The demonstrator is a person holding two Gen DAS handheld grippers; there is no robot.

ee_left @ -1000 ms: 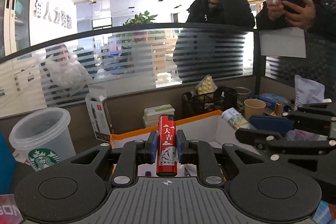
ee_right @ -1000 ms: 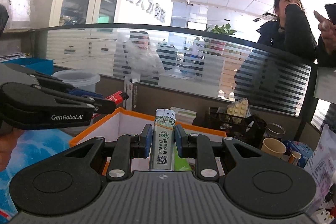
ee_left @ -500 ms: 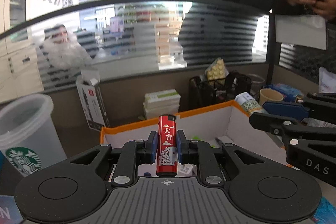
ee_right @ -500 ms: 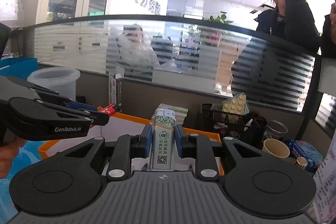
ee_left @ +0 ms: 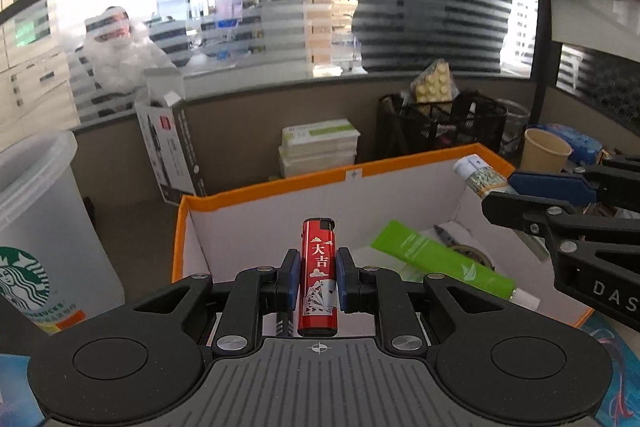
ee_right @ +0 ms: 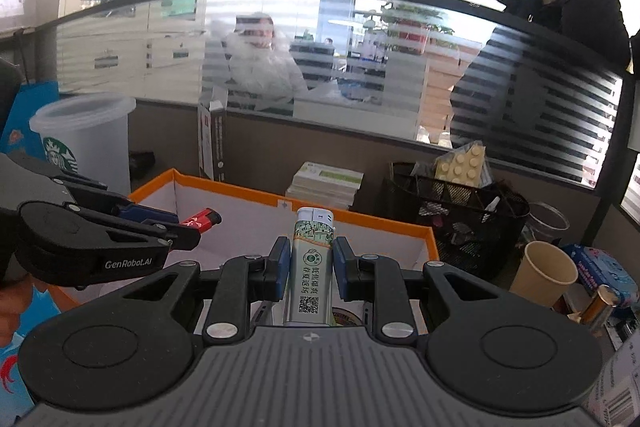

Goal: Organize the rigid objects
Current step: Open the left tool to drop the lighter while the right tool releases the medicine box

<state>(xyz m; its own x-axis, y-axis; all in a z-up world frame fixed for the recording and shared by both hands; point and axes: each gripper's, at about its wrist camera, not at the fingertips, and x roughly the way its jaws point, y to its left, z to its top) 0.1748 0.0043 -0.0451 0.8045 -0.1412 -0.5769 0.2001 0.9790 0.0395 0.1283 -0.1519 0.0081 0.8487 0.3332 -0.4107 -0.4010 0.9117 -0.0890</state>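
Note:
My left gripper (ee_left: pixel 318 277) is shut on a red lighter (ee_left: pixel 318 267) that stands upright between its blue pads, over the near edge of the orange-rimmed white box (ee_left: pixel 352 175). My right gripper (ee_right: pixel 308 269) is shut on a green and white lighter (ee_right: pixel 311 259), also upright, above the same orange-rimmed box (ee_right: pixel 360 217). Each gripper shows in the other's view: the right gripper (ee_left: pixel 496 187) with its lighter at the right, the left gripper (ee_right: pixel 188 227) with the red lighter (ee_right: pixel 202 219) at the left. Inside the box lie a green tube (ee_left: pixel 440 259) and some small items.
A Starbucks plastic cup (ee_left: pixel 36 227) stands at the left, an open carton (ee_left: pixel 172 143) and stacked flat boxes (ee_left: pixel 320 147) behind the box. A black mesh basket (ee_left: pixel 440 123), a paper cup (ee_left: pixel 546 151) and packets sit at the right. People lean on the glass partition (ee_left: pixel 280 7).
Both grippers have moved forward and down toward the box, each still holding its lighter. The inside of the box and the green tube have come into view.

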